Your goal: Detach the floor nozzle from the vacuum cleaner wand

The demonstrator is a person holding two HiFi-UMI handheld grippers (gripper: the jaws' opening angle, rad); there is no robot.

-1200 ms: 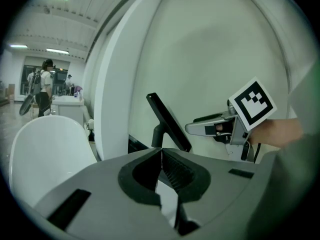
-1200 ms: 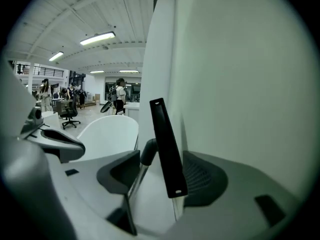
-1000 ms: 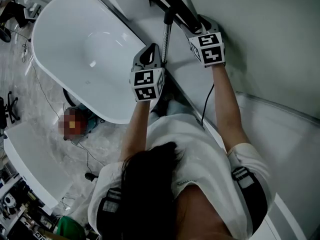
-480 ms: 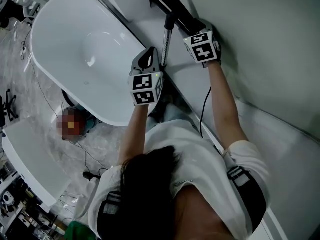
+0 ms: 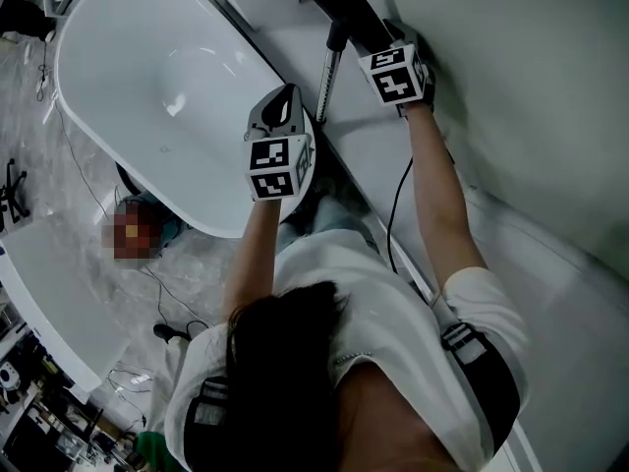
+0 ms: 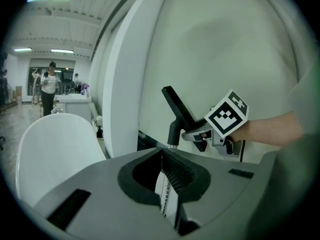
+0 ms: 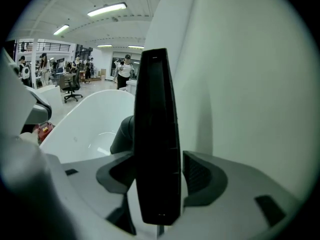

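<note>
Left tool: closed on the silver wand, which runs ahead of it to the black neck joint. This is my anchor.
Right tool: jaws apart, straddling the floor nozzle, with one pad a sliver off it.
Nozzle: between my right tool's jaws, ahead and right of the left tool.
Doing it well: clamp fully first, then pull straight along the wand's line.
Risk: a skewed pull will probably jam the joint.
</note>
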